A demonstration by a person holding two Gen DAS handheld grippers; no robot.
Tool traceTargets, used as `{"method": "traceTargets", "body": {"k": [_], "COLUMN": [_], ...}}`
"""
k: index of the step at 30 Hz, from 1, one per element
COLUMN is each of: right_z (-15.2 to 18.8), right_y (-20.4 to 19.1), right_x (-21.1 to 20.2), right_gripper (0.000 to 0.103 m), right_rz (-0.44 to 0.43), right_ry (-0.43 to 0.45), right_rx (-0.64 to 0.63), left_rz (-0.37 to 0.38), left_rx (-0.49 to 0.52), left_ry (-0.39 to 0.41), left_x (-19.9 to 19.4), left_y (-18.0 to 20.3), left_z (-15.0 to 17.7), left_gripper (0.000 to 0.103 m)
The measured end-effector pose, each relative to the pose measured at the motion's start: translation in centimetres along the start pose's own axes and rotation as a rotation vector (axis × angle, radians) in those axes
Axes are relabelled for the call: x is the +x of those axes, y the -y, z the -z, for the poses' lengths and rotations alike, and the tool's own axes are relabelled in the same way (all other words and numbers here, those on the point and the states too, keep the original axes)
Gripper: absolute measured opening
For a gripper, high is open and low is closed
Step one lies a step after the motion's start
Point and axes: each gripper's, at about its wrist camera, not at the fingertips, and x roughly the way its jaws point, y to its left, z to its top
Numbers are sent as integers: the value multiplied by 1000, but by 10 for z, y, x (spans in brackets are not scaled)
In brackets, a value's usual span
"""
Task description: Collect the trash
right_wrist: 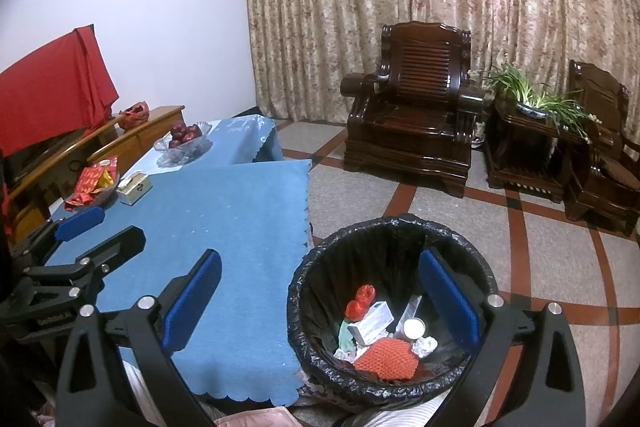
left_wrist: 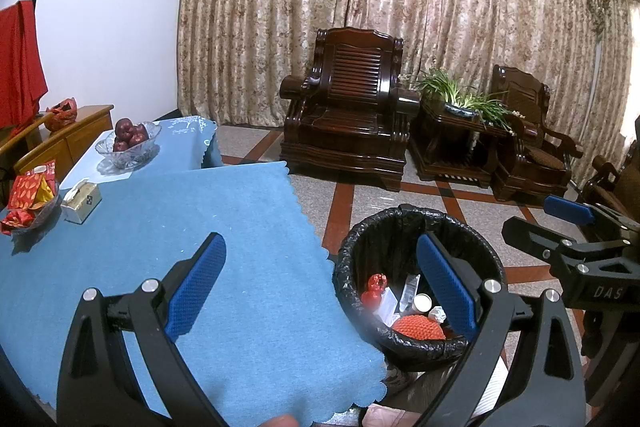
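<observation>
Over a blue, scallop-edged tablecloth (left_wrist: 248, 267), we hold our left gripper (left_wrist: 320, 291) with its ribbed blue pads spread wide and nothing between them. At the cloth's far left sit a dish of red packets (left_wrist: 30, 199), a tissue box (left_wrist: 81, 203) and a cut-glass bowl of dark apples (left_wrist: 129, 143).

Just beside the table's corner, on the floor, stands the round bin (right_wrist: 394, 311), lined with a crinkled black bag and open upward. Our right gripper (right_wrist: 320, 307), fingers likewise apart and empty, straddles its near rim, the right pad (right_wrist: 448, 295) over the opening.

Inside the bin lie an orange netted piece (right_wrist: 386, 359), a red crumpled wrapper (right_wrist: 360, 301), a small white carton (right_wrist: 372, 321) lying flat with its long axis angled up to the right, a pale canister (right_wrist: 414, 327) and crumpled tissue (right_wrist: 425, 346).
</observation>
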Motion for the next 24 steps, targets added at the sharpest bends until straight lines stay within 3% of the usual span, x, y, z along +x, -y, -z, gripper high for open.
{"method": "traceTargets", "body": {"k": [24], "right_z": [4], "right_y": [0], "right_x": [4], "right_gripper": [97], "right_rz": [2], "right_ry": [-9], "right_rx": [1], "left_rz": [1], "left_rx": [1], "left_ry": [-6], "left_x": [1], "left_y": [-1], "left_z": [2], "left_gripper": [94]}}
